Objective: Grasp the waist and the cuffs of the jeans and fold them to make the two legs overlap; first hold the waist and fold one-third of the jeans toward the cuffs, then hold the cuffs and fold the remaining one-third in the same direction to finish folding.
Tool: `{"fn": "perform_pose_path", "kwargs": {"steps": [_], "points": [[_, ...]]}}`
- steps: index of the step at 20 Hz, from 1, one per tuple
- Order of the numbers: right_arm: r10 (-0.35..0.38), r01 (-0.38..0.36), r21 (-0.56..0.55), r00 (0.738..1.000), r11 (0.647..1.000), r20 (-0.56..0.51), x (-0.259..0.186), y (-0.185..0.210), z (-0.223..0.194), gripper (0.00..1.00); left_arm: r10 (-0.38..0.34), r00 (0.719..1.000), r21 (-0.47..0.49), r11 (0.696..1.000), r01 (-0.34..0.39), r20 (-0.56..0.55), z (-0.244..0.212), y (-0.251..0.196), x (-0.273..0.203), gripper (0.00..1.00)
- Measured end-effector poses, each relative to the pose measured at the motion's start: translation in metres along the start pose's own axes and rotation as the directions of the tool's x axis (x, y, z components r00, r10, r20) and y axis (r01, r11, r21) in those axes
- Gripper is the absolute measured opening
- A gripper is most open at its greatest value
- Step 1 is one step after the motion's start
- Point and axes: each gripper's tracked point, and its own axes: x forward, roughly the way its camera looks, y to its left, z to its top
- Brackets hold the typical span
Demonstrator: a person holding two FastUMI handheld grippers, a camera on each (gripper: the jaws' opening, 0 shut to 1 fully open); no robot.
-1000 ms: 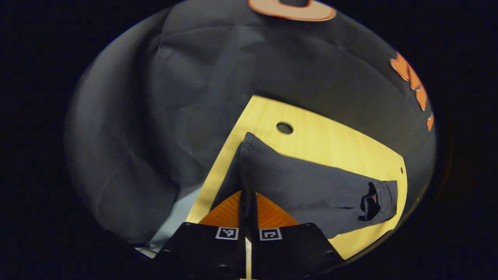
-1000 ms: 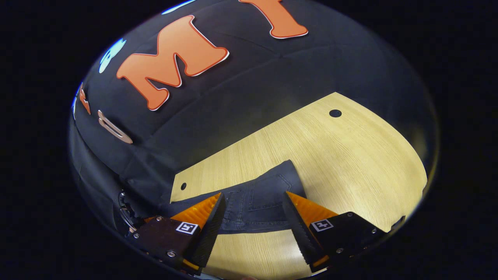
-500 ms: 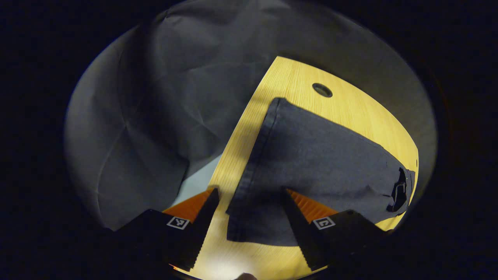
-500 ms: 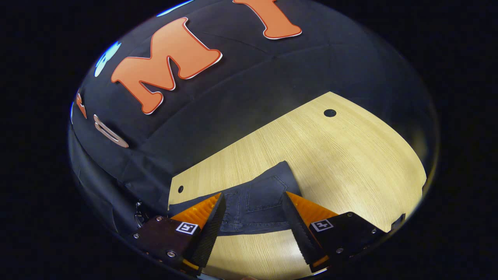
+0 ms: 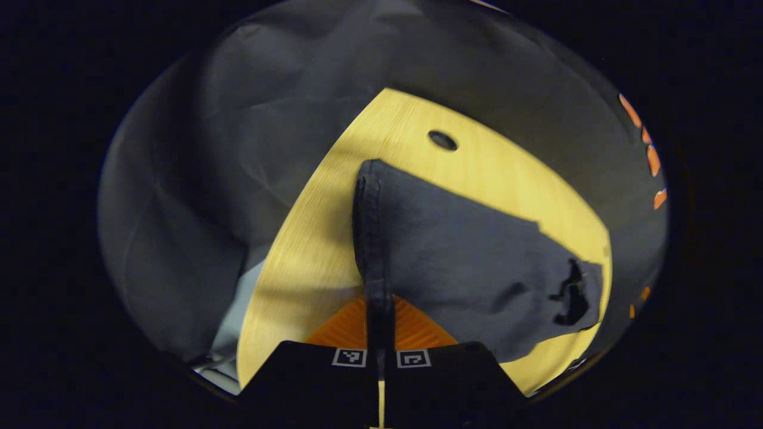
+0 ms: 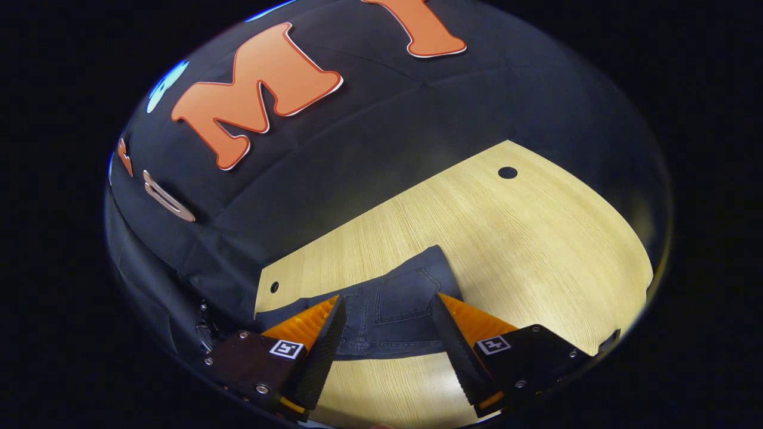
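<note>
Dark grey jeans (image 5: 465,262) lie along the wooden table (image 5: 310,250), cuff end near me in the left gripper view and the waist (image 5: 575,292) far off at the right. My left gripper (image 5: 380,310) is shut on the cuff hem (image 5: 369,208), which runs straight up from between its fingers. In the right gripper view the waist and back pocket of the jeans (image 6: 399,292) lie flat on the table (image 6: 506,238). My right gripper (image 6: 388,300) stands open just over them, one finger at each side.
A round hole (image 5: 442,140) is cut in the tabletop beyond the cuff. The right gripper view shows a round hole (image 6: 507,173) and a small hole (image 6: 274,286) near the table's corner. The black cloth wall (image 6: 357,149) hangs close behind the table. Bare wood stretches right of the waist.
My left gripper, open around the cuff half a second ago, has shut on the hem again as it was a second ago. The right gripper has barely moved.
</note>
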Motion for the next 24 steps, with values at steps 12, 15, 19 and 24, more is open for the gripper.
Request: {"fn": "perform_pose_path", "kwargs": {"steps": [12,15,19,24], "points": [[0.040,-0.039,-0.034,0.998,0.999,0.041,-0.008,-0.005,0.020,0.96,-0.298,0.939,0.100,0.954,0.284,0.175,0.049,-0.185,-0.100,0.04],[0.043,-0.039,-0.061,0.997,0.997,0.059,-0.015,-0.011,0.024,0.98,-0.339,0.924,0.166,0.936,0.311,0.175,0.043,-0.237,-0.109,0.04],[0.039,-0.031,-0.098,0.996,0.995,0.078,-0.019,-0.020,0.030,0.98,-0.405,0.900,0.254,0.898,0.359,0.158,0.035,-0.306,-0.124,0.04],[0.048,-0.038,-0.116,0.995,0.993,0.087,-0.025,-0.031,0.035,0.98,-0.468,0.875,0.337,0.849,0.406,0.123,0.020,-0.387,-0.128,0.04]]}}
